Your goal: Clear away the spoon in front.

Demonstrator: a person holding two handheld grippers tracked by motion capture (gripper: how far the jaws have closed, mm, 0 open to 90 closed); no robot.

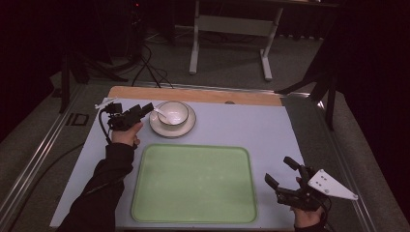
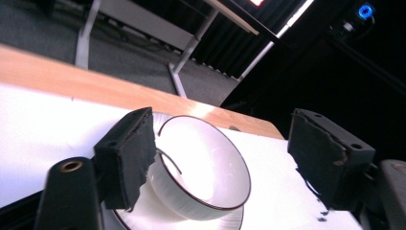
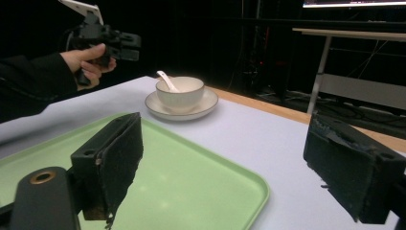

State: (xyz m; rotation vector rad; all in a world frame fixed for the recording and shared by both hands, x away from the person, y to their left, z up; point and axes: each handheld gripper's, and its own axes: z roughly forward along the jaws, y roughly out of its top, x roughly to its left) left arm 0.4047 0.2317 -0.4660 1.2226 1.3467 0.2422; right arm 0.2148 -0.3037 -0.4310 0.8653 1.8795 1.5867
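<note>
two grippers are being held over the table: the left gripper point(image 1: 147, 108), jaws apart and gripping nothing, is being pointed at the bowl point(image 1: 172, 113) sitting on its saucer point(image 1: 189, 126); the right gripper point(image 1: 280, 173) is being kept wide open, empty, beside the green tray point(image 1: 193, 212).

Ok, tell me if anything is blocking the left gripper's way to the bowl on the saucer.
Nothing visible blocks it. The left gripper hovers just left of the bowl, its fingers open and apart from the rim. The spoon leans out on that side, so it could be nudged. The bowl sits on the saucer.
</note>
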